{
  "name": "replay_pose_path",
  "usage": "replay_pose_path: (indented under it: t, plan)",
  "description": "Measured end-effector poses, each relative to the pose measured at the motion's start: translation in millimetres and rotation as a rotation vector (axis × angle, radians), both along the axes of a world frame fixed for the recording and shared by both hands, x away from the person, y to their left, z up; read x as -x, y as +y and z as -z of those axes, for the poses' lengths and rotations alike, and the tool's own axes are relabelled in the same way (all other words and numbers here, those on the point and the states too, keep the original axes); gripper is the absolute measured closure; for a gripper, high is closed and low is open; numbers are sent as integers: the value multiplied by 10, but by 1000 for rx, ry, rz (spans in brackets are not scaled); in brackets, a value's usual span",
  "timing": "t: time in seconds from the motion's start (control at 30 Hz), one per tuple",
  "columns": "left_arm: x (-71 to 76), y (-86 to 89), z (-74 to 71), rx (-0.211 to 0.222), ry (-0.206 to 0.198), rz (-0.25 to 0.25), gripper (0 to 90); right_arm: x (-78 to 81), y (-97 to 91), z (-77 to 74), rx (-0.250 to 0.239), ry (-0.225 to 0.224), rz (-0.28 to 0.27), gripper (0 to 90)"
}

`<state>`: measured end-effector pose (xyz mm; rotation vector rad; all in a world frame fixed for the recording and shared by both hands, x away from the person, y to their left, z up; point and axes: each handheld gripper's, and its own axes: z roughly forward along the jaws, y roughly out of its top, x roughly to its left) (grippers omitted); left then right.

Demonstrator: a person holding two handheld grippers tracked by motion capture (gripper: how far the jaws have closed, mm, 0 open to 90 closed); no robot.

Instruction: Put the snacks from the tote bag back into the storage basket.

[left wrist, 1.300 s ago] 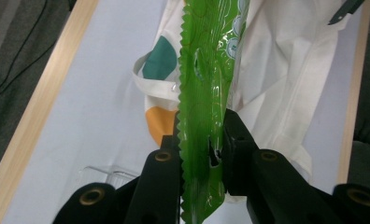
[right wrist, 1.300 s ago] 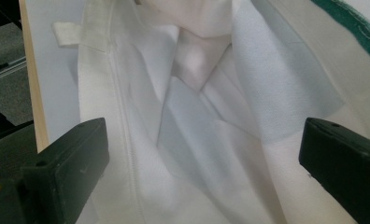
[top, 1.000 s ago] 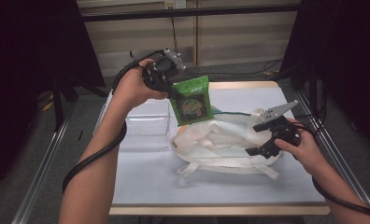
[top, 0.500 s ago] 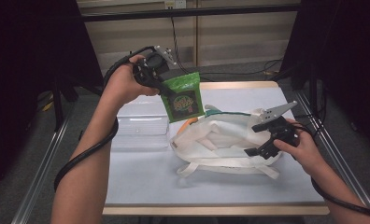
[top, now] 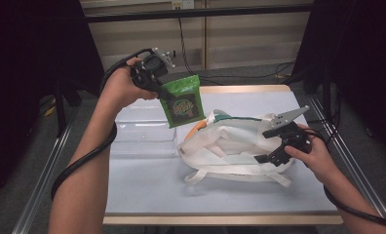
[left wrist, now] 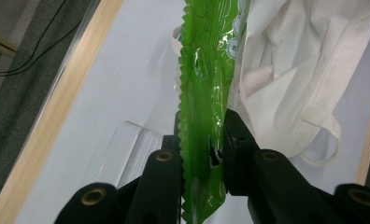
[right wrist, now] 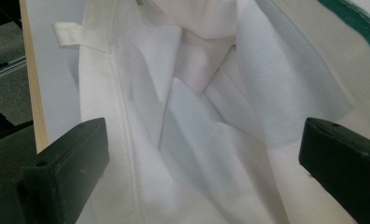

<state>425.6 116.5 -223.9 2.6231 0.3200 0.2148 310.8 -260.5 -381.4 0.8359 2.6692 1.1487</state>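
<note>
A green snack packet (top: 183, 103) hangs in the air over the table's back left, pinched at one upper corner by my left gripper (top: 163, 92). In the left gripper view the packet (left wrist: 205, 84) runs edge-on between the two jaws of that gripper (left wrist: 202, 149), which press on its sides. A white cloth bag (top: 230, 146) lies slumped on the middle of the table, mouth toward the packet. My right gripper (top: 269, 145) rests at the bag's right end. Its jaws stand wide apart over the bag's folded white cloth (right wrist: 197, 93), and my right gripper (right wrist: 204, 156) grips nothing.
A clear plastic lidded box (top: 143, 127) sits on the table's left side, below the packet, its corner (left wrist: 127, 149) near the jaws. Something orange (top: 201, 127) and a teal strip (top: 237, 117) show at the bag's mouth. The table's wooden edge (top: 220, 218) runs along the front.
My left hand has carried the green packet a little to the left, away from above the bag. The right hand and the bag have stayed put.
</note>
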Motion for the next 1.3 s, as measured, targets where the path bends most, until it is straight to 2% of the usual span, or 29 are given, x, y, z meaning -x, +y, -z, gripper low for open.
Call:
replay_pose_path:
  t: [0.9,1.03,1.3]
  plan:
    - [-105,249,132,-29,14,-50,787,10,6,16,-3,2,-8,13]
    - [-123,280,158,-39,20,-39,788,9,7,17,0,3,-10,13]
    - [-127,311,177,-48,8,-27,788,5,22,17,1,0,-15,13]
